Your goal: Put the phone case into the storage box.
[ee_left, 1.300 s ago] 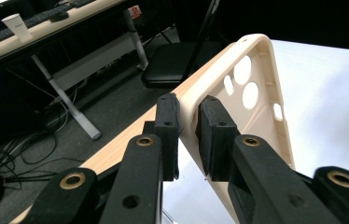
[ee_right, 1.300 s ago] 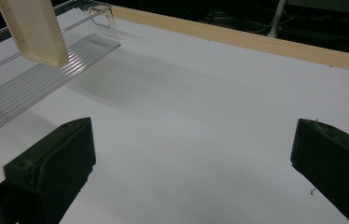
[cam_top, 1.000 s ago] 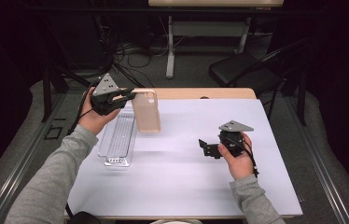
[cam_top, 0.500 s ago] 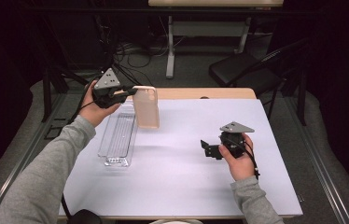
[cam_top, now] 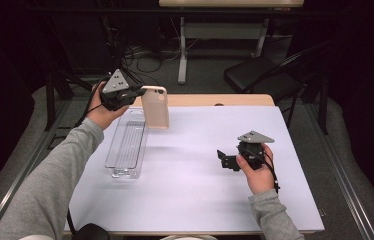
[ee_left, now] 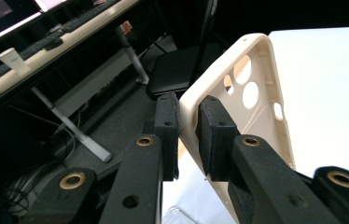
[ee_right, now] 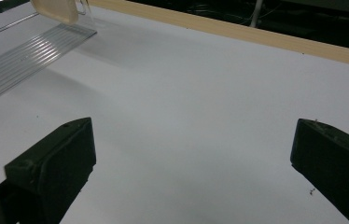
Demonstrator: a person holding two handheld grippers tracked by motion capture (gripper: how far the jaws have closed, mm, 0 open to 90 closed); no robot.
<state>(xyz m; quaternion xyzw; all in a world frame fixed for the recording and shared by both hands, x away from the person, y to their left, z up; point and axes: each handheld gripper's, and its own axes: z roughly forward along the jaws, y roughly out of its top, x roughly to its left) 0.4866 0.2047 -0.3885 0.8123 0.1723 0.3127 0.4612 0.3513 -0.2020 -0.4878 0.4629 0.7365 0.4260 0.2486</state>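
Note:
A cream phone case (cam_top: 155,107) hangs upright above the far left of the white table, its lower end over the far end of a clear plastic tray (cam_top: 125,145). My left gripper (cam_top: 142,92) is shut on the case's top edge, close to the camera cut-outs. In the left gripper view the two pads (ee_left: 212,135) pinch the rim of the case (ee_left: 256,79), whose hollow inside faces the camera. My right gripper (cam_top: 223,160) rests low on the table at the right, open, with nothing between its jaws (ee_right: 191,154). From there the case (ee_right: 56,10) and tray (ee_right: 18,56) appear far off.
The white table cover (cam_top: 195,190) ends at a wooden strip (cam_top: 215,100) along the far edge. Beyond it stand a black chair (cam_top: 260,77), a desk leg (cam_top: 182,55) and loose cables on the floor. A metal rail (cam_top: 345,180) runs along the right side.
The left hand has carried the phone case a little toward the table's far edge. The right hand and its gripper have stayed put.

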